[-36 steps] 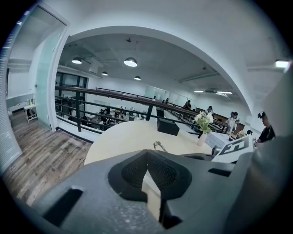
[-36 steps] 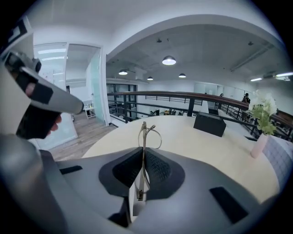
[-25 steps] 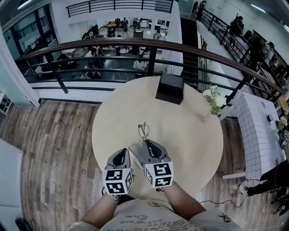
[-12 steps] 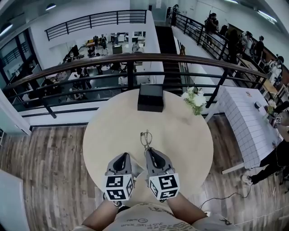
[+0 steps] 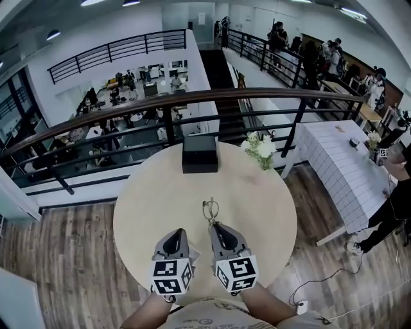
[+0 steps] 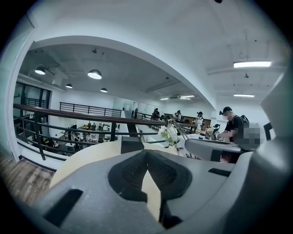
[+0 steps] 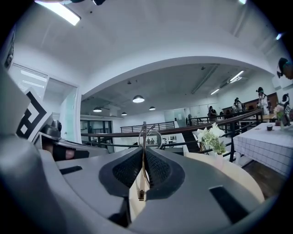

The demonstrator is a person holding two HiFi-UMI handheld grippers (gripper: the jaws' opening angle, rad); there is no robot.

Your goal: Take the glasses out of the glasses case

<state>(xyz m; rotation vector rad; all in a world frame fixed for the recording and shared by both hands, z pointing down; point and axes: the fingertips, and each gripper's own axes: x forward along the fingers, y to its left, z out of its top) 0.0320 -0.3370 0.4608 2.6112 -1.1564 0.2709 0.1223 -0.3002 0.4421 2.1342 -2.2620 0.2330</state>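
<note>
Glasses pinched in right gripper jaws, well apart from black case

Lighting's bright and pretty flat all round, cool white. It comes from overhead: round ceiling lamps and strip lights in the left gripper view, plus one blown-out long lamp at the top left of the right gripper view. The pale worktop is evenly lit, shadows only faint. Heavy fisheye everywhere: the railing bows into an arc in the head view, and both gripper views sit inside a black round vignette. Up close the grey jaws look soft and out of focus; the background's sharper.
</note>
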